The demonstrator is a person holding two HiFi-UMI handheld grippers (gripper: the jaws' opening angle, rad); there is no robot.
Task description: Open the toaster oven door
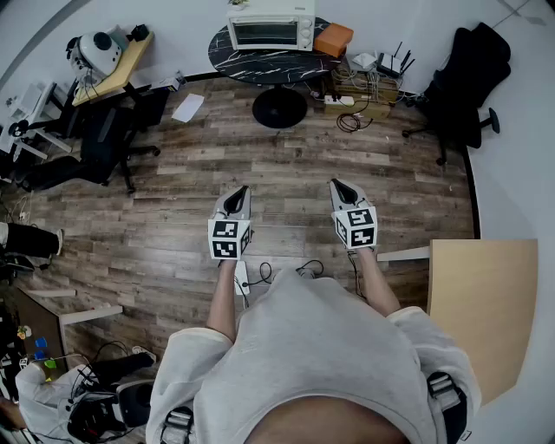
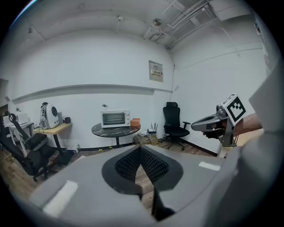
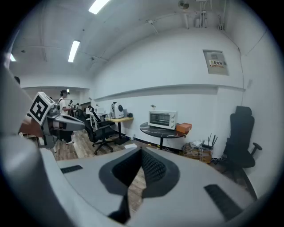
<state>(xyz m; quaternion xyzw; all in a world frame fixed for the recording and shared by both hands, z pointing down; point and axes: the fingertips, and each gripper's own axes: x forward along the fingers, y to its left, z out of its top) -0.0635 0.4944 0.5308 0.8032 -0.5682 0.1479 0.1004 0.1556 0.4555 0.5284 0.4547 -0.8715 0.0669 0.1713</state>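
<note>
We record the oven (image 1: 270, 26) cut by the head view's top edge — its upper part is lost. In both gripper views its handle and knobs are too small to tell. A leg (image 1: 30, 240) runs off the left edge.

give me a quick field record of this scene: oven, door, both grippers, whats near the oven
toaster oven: white, on the round black table by the far wall
door: closed
orange box: on the same table, at the oven's right in the head view
office chair: black, right of the table
left gripper: shut, nothing between the jaws
right gripper: shut, empty, beside the left one
task stage: not started; a wide stretch of wood floor separates the grippers from the oven
</note>
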